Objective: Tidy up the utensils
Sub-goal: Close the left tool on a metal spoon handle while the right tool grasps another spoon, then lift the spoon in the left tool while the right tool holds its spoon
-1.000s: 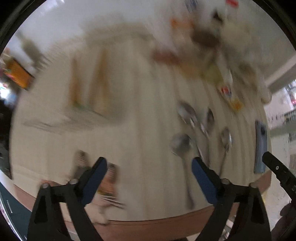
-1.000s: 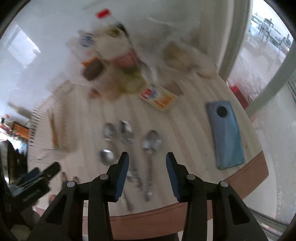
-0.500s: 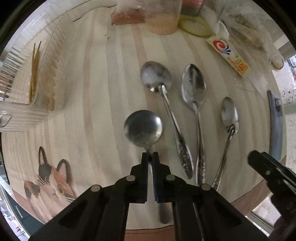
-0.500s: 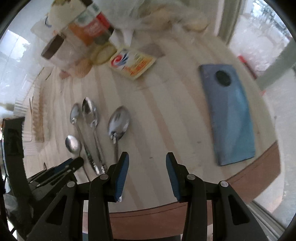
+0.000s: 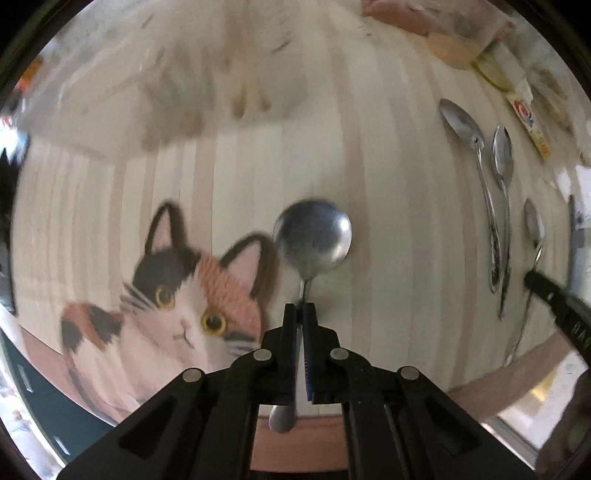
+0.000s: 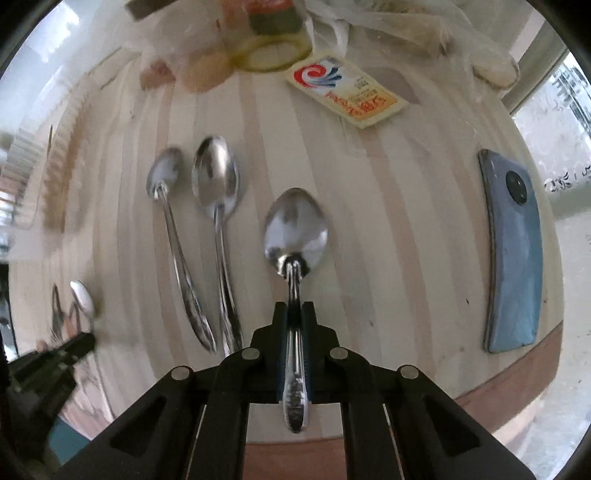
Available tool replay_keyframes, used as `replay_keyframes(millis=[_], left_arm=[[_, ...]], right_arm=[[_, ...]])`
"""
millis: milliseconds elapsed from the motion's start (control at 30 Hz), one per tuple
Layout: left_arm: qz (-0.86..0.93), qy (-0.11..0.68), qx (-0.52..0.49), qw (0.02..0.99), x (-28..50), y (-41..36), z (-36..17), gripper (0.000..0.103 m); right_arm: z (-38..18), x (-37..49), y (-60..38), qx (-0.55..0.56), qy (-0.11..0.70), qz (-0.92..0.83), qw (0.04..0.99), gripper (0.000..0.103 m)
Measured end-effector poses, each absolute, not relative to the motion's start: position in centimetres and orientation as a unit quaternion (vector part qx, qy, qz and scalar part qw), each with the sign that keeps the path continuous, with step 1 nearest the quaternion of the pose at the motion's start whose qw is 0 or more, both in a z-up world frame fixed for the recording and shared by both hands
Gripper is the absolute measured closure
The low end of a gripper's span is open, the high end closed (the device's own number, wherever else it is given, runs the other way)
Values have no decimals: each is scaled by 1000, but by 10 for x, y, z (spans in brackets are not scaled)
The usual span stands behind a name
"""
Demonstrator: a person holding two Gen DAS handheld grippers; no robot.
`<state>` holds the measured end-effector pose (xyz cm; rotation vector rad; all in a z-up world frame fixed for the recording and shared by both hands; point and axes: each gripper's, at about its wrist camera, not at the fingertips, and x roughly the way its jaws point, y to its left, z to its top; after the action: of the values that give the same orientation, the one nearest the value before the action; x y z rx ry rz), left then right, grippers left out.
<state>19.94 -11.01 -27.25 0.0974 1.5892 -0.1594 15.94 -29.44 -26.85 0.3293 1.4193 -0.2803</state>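
My left gripper [image 5: 300, 310] is shut on the thin handle of a round-bowled spoon [image 5: 312, 236], which it holds beside the cat picture [image 5: 177, 295] printed on the table. In the right wrist view my right gripper [image 6: 294, 310] is closing; its pads sit against both sides of the handle of an oval spoon [image 6: 295, 229] that lies on the striped tabletop [image 6: 388, 206]. Two more spoons [image 6: 164, 173] [image 6: 216, 177] lie side by side just left of it. The left gripper [image 6: 83, 339] and its round spoon [image 6: 83, 299] show blurred at that view's far left.
A blue phone [image 6: 517, 258] lies near the table's right edge. A yellow packet [image 6: 347, 88], jars [image 6: 273, 22] and plastic bags crowd the back. A wire rack [image 6: 37, 177] stands at the left. The table's brown front rim [image 6: 509, 384] is close to both grippers.
My left gripper closed on the round spoon's handle and carried it left to the cat picture. My right gripper came down and closed around the oval spoon's handle.
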Motion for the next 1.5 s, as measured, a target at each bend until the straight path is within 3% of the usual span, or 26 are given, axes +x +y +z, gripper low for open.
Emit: replay_keyframes(millis=[233,533,733,933,1167,1333,1500], left_arm=[[-96,718,15,689,193,-87,-278,98],[-101,698,105,701,207,-126,-276,103],[-117,665,153,721,207,-165,-257,103],[-129,641,153,741,213,-154,-223,103],[-119,651,81,745,211,-104,-200,103],[-137,702,-43,697,217,-56,-230,101],[-149,705,4,693,212,-76,-242,96]], right_arm=[[-275,120,-277,135,676,-108,716,96],[-277,122,-269,122,672,-137,718,96],[-273,111,-267,158,658,-154,720,97],[-263,93,-272,175,648,-154,725,101],[-245,88,-290,202,632,-151,732,101],[-240,88,-305,216,627,-149,733,101],[-253,85,-304,230,630,-147,727,100]])
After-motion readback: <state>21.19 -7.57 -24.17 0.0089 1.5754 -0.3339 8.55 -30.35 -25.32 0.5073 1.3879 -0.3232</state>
